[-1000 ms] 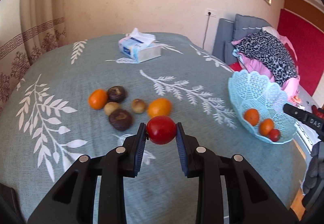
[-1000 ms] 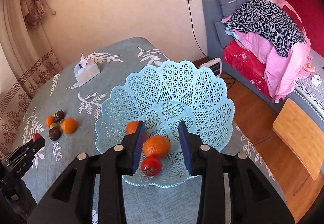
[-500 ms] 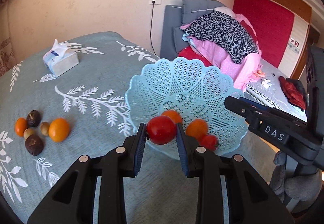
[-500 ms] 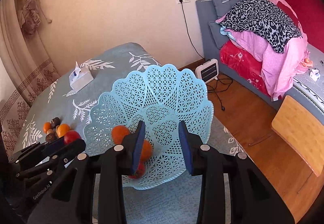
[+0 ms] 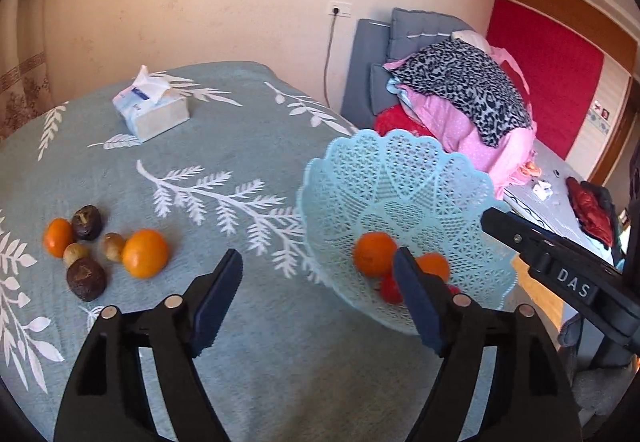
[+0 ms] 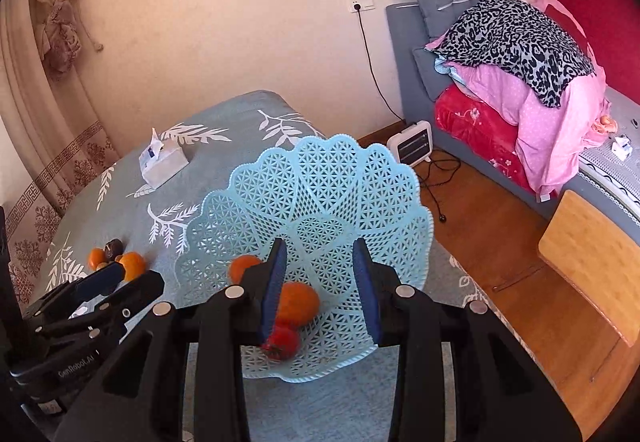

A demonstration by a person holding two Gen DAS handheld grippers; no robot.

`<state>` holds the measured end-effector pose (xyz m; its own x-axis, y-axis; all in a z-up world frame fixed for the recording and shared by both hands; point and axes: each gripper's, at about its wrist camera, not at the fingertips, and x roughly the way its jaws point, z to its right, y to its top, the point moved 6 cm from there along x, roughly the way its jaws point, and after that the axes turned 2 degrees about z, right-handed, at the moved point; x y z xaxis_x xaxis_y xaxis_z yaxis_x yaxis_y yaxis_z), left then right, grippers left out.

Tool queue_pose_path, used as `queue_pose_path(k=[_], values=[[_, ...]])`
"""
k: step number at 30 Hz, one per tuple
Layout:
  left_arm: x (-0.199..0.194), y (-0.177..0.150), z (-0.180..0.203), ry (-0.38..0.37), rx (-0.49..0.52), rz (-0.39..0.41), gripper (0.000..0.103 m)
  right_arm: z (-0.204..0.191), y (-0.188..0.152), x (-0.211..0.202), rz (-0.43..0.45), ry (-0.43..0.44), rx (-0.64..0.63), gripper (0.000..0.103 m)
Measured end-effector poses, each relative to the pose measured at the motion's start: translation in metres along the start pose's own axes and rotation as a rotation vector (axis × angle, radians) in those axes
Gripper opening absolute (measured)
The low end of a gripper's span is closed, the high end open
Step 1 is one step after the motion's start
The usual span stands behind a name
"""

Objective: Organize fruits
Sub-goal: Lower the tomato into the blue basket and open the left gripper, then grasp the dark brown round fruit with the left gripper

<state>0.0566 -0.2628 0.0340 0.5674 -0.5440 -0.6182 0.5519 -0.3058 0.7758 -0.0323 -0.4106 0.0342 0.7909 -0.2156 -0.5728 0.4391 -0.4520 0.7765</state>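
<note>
**Left tool released, loose fruit waits to its left**

Well to the left of the left tool (image 5: 318, 292) on the counter (image 5: 248, 362), the unsorted cluster lies close together: a small orange (image 5: 57, 236), two dark round fruits (image 5: 85, 279), two small brown ones (image 5: 113, 246) and a larger orange (image 5: 145, 253). These look light, firm and rounded, so each likely rolls if nudged; a pinch across the widest middle should hold, gentle enough not to bruise.

The left tool's jaws have just been opening and now stand wide, with nothing between them. It points forward and down over the counter, its right finger overlapping the near rim of the blue basket (image 5: 404, 170). Inside the basket, just ahead and right, sit two oranges (image 5: 374, 254) and red tomatoes (image 6: 282, 342).

The right tool (image 6: 320, 282) angles down over the basket, jaws narrowly parted and gripping nothing, the lattice showing between them.
</note>
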Motion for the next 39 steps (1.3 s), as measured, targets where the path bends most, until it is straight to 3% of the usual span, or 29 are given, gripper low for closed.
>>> queue_pose_path(k=[9,13,20,31,39], values=[[-0.024,0.004,-0.077,0.202,-0.082,0.066,0.085,-0.059,0.000,0.006,-0.007,0.092,-0.069,0.035],[-0.029,0.000,-0.115,0.309,-0.120,0.060,0.085,-0.093,-0.008,0.010,-0.017,0.147,-0.123,0.046],[-0.025,-0.010,-0.168,0.405,-0.220,0.028,0.085,-0.144,-0.024,0.016,-0.036,0.231,-0.223,0.046],[0.002,-0.025,-0.186,0.426,-0.253,-0.051,0.085,-0.165,-0.041,0.028,-0.098,0.287,-0.255,0.046],[0.019,-0.030,-0.192,0.397,-0.279,-0.102,0.084,-0.173,-0.049,0.037,-0.128,0.312,-0.273,0.046]])
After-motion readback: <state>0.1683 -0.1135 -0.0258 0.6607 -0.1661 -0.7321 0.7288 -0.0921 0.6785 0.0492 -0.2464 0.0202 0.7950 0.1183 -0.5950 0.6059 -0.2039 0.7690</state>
